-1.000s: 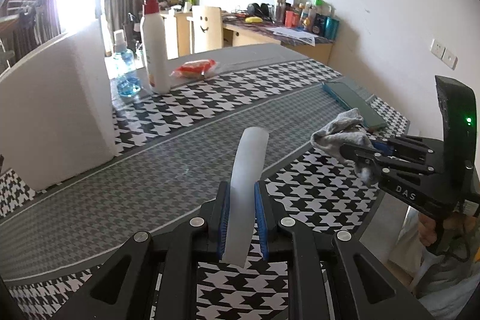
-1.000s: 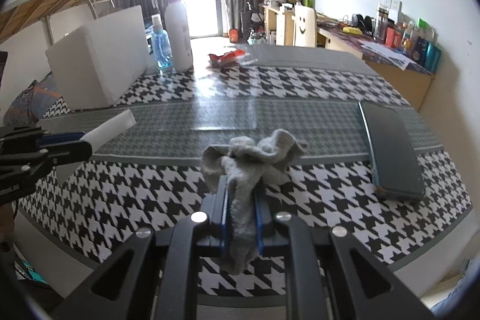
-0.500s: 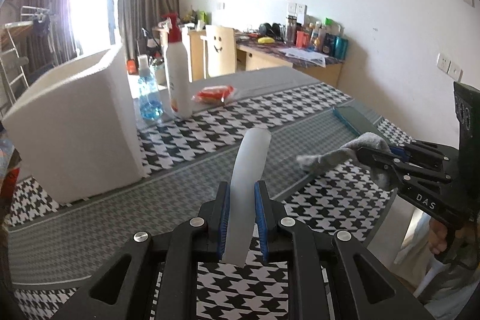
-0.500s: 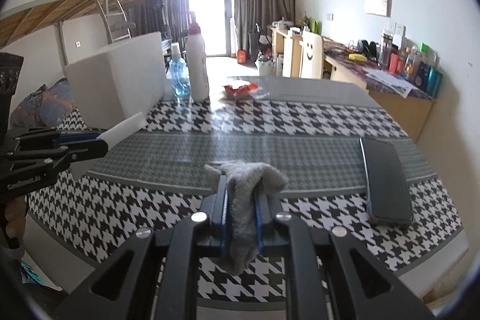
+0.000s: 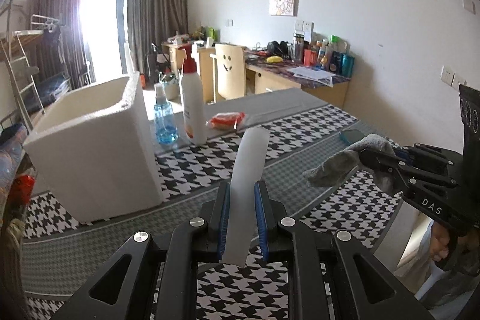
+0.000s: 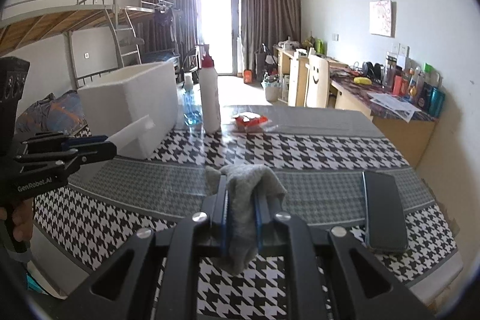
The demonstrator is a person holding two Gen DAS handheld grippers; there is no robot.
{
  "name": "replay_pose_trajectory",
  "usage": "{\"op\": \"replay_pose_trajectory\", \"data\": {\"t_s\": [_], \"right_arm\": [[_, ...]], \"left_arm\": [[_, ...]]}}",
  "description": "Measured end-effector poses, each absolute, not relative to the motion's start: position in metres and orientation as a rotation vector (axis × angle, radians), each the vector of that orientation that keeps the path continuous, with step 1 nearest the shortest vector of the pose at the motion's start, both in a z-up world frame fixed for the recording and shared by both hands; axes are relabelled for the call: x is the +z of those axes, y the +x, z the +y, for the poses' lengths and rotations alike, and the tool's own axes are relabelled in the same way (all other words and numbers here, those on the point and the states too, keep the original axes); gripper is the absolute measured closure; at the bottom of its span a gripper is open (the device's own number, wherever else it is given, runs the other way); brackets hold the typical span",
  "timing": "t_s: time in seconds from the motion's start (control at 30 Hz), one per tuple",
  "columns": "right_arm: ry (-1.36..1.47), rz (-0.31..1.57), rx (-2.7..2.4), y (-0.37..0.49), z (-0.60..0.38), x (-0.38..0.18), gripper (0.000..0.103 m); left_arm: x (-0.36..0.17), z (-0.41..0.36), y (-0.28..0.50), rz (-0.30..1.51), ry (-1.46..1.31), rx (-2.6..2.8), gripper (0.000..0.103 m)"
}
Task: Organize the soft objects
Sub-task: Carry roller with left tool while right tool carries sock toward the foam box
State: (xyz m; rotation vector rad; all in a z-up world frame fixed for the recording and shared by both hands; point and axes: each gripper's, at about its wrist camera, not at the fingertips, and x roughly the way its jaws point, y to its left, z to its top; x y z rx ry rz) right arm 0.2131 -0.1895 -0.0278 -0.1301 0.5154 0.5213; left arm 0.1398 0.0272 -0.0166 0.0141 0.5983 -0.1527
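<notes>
My left gripper (image 5: pixel 242 194) is shut on a white foam strip (image 5: pixel 250 158) that sticks up and forward above the table. My right gripper (image 6: pixel 241 194) is shut on a grey sock (image 6: pixel 246 191), bunched and draped over its fingers. In the left wrist view the right gripper (image 5: pixel 369 158) is at the right with the sock (image 5: pixel 336 167) hanging off its tip. In the right wrist view the left gripper (image 6: pixel 111 146) is at the left with the foam strip (image 6: pixel 132 131). A white foam box (image 5: pixel 90 140), open at the top, stands on the table's left side; it also shows in the right wrist view (image 6: pixel 132 101).
The table has a houndstooth cloth (image 6: pixel 300 152). A white pump bottle (image 5: pixel 192 107), a blue spray bottle (image 5: pixel 163 119) and a red packet (image 5: pixel 228 120) stand beside the box. A dark flat case (image 6: pixel 384 215) lies at the right. A desk and a chair are behind.
Both grippers have risen and tilted up, so more of the room and the box's open top show. Each still holds its object; the sock now hangs lower over the fingers.
</notes>
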Motion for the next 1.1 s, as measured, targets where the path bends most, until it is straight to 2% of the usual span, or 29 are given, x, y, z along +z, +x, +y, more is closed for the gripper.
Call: {"op": "replay_pose_trajectory", "data": {"t_s": [1.1], "right_arm": [[-0.108, 0.398, 0.603, 0.234, -0.160, 0.024, 0.086]], "left_arm": [[0.035, 0.054, 0.147, 0.480, 0.048, -0.079, 0.085]]}}
